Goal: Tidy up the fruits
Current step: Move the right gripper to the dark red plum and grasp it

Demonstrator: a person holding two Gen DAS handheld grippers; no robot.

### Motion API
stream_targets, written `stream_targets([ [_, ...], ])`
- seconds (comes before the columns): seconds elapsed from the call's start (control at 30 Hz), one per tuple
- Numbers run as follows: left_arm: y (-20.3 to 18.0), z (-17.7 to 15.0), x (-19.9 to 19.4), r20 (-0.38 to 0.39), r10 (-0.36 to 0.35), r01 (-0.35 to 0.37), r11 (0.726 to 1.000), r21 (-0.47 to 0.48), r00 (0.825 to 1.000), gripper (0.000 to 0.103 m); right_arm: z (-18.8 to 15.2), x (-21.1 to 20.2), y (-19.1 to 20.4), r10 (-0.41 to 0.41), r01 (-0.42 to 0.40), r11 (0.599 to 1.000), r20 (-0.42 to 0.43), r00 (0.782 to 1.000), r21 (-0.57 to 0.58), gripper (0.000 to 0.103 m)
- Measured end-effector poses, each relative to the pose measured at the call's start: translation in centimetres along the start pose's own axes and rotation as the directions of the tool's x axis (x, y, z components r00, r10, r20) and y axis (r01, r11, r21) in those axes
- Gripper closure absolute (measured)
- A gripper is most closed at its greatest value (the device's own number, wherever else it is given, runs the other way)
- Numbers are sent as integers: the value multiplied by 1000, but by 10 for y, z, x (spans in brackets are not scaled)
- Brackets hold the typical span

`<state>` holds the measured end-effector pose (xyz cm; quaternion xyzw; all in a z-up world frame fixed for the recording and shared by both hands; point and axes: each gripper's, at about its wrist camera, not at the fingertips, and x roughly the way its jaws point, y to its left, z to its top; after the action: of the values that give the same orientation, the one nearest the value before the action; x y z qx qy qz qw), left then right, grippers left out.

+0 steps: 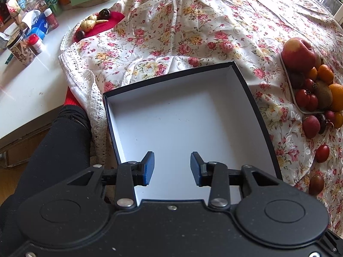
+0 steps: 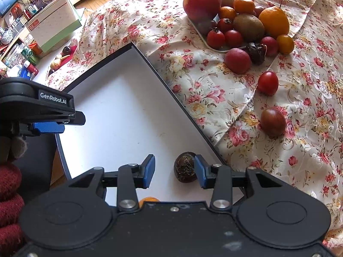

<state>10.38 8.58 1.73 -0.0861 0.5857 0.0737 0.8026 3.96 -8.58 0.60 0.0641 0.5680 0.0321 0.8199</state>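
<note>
Open dark-rimmed white box [image 2: 120,111] holding a brown rough fruit [image 2: 185,169] near its right wall; heaped fruit tray [image 2: 216,48] far right, loose tomatoes [image 2: 268,82] nearer

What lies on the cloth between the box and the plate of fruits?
In the right wrist view, only bare flowered tablecloth lies between the box edge and the plate. Loose fruits, such as the red plum, sit nearer, beside the plate's front.

White lettering "GenRobot.AI" is legible on the left tool [image 2: 49,126]; "02" appears on the desk calendar [image 2: 53,24] behind.
</note>
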Motion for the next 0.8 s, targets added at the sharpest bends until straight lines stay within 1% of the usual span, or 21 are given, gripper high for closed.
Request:
stream_targets([
  [0.17,-1,-1,1,-3,4,-4,1000,-1,1000,56,1,-5,-4,-2,2,1000,3,1000,11,60],
  [0.47,-10,-3,1,4,10,-10,999,46,1000,56,4,-11,-18,5,-6,999,6,1000,38,60],
  [0.63,-14,-4,0,6,-4,4,998,70,1000,56,12,-34,-47,2,-8,994,59,998,107,60],
  [0.8,-21,-7,-2,11,-23,22,994,106,1000,56,20,-59,-94,-50,24,980,123,991,200,60],
])
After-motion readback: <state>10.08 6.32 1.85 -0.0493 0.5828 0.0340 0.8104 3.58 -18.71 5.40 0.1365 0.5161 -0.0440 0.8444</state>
